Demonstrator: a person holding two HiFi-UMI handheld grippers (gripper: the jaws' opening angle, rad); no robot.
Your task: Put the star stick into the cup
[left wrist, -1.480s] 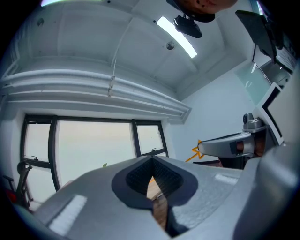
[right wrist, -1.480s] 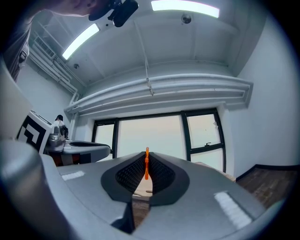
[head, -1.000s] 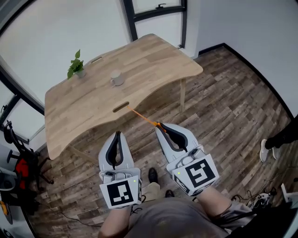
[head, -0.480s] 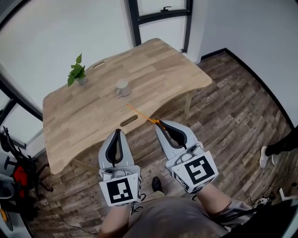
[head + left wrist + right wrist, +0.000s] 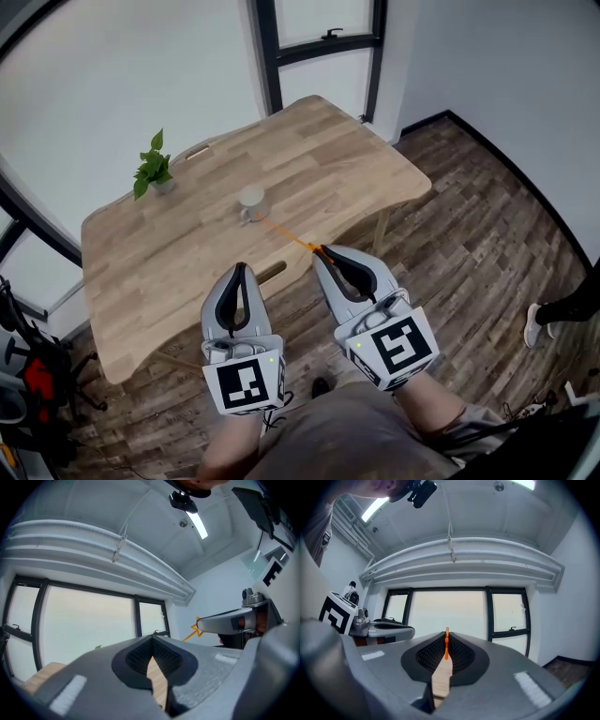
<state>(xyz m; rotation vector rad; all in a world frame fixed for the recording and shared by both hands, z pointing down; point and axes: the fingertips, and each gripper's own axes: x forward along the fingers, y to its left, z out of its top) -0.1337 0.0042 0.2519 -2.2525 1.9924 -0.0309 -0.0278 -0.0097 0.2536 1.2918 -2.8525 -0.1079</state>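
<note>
A white cup [image 5: 251, 199] stands near the middle of the wooden table [image 5: 347, 150]. My right gripper [image 5: 322, 251] is shut on the near end of a thin orange star stick [image 5: 286, 234]. The stick points up-left, and its far tip shows just in front of the cup. In the right gripper view the stick [image 5: 446, 645] stands up between the closed jaws. My left gripper [image 5: 239, 272] hangs beside it at the table's near edge, shut and empty. The left gripper view shows the stick's star end [image 5: 196, 628] beside the right gripper [image 5: 234, 620].
A small potted plant [image 5: 152, 169] sits at the table's far left. A window frame [image 5: 272, 56] stands behind the table. The table's near edge has a slot [image 5: 273, 273]. A person's shoe [image 5: 539, 314] is on the wood floor at the right.
The view has moved closer to the table. Both grippers now reach over its near edge, and the stick's tip has gone from the table's slot to just in front of the cup.
</note>
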